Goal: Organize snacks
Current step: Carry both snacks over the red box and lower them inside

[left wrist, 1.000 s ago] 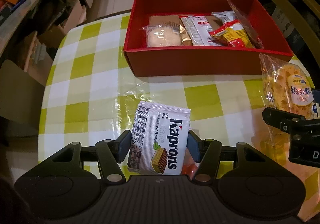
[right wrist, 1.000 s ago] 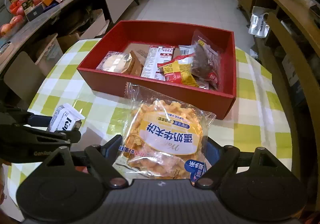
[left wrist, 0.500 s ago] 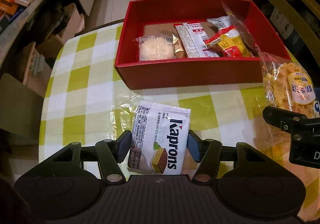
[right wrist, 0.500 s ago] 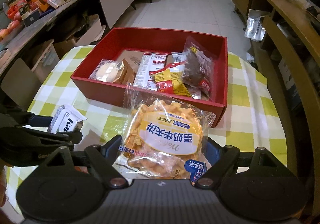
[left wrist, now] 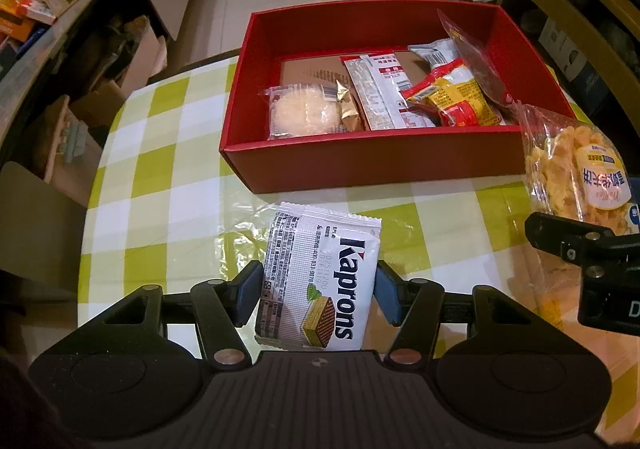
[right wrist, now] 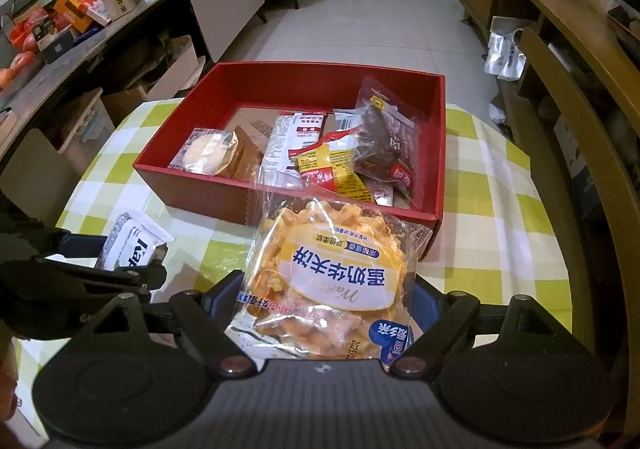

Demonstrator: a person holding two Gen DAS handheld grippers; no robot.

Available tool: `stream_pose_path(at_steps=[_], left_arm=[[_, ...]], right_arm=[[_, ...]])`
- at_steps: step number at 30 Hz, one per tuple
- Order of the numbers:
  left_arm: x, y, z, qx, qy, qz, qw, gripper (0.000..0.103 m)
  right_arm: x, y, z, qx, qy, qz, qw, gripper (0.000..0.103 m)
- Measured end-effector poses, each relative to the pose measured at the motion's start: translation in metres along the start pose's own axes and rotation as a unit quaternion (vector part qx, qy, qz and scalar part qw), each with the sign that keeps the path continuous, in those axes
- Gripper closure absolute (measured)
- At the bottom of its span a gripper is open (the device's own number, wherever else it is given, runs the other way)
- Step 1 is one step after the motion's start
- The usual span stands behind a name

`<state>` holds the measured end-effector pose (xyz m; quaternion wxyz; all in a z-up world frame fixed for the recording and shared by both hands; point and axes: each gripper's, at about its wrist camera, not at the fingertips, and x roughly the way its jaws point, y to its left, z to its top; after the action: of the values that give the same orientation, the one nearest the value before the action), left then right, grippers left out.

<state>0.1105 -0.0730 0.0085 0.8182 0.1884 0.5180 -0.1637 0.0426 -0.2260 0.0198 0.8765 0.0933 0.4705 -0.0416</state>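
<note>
Green-and-white checked tablecloth [left wrist: 160, 153] carries our open red cardboard box [left wrist: 372, 165] of snacks. Our left gripper [left wrist: 318, 291] clamps a white Kaprons wafer packet [left wrist: 320, 277]; our right gripper [right wrist: 324, 305] grips a clear bag of yellow waffle biscuits [right wrist: 332, 273], both near the box.

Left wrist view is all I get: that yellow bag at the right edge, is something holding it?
Observer: Yes, the right gripper is closed on the waffle bag.
Operator: What's the dark thing leaning on the red box's right wall?
Observer: In the red box, a clear pouch of dark brown pieces.
Operator: Anything beyond it?
Observer: A wooden chair right beside the table.
</note>
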Motion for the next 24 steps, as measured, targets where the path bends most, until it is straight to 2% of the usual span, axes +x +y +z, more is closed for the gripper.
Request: stream_pose_path(at_steps=[24], left_arm=[[-0.0048,-0.0045,0.0022,0.011,-0.016,0.012,0.9997,0.037]], right_arm=[[0.0043,-0.0002,0.0020,0.002,0.004,0.001,1.000,0.014]])
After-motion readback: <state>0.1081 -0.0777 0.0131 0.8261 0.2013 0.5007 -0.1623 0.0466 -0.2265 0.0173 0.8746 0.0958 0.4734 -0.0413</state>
